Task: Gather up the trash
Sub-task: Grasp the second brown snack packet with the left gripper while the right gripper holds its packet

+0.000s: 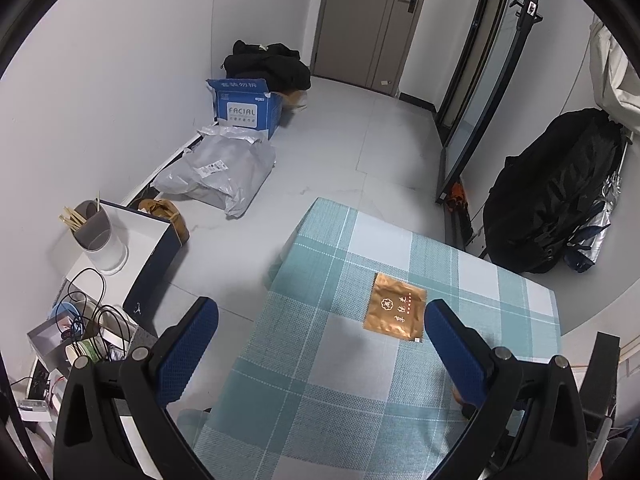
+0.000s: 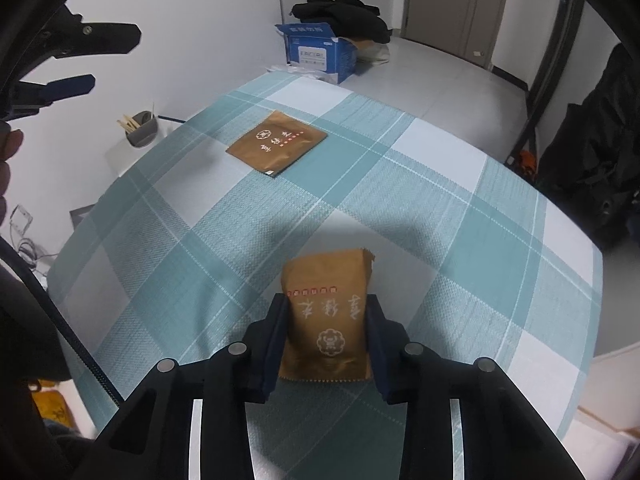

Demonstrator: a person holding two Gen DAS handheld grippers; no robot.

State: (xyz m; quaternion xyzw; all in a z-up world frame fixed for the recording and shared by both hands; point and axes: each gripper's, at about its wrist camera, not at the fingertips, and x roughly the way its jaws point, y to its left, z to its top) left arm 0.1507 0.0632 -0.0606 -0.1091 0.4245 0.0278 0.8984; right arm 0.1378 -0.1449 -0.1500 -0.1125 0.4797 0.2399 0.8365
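trash: two brown foil wrappers on the teal-and-white checked tablecloth (image 2: 460, 216).

near wrapper (image 2: 326, 316): bottom centre of the right wrist view, between the blue pads of the right gripper (image 2: 328, 312). both pads press on its side edges and the packet bows upward between them. its lower serrated edge lies at the cloth; whether the whole packet is clear of the cloth, cannot tell. white characters and a flower emblem face the camera.

far wrapper (image 2: 277, 143): flat on the cloth, upper centre-left of the right wrist view, well apart from the gripped one. in the left wrist view the same packet (image 1: 394, 307) sits right of centre, near the inner edge of the right-hand blue finger (image 1: 456, 356), not touching it.

left gripper (image 1: 320, 316): jaws wide, nothing between them; it hangs over the table's left edge. it also shows at upper left of the right wrist view (image 2: 100, 60).

fingertips of a hand (image 2: 10, 148) at the left edge of the right wrist view.
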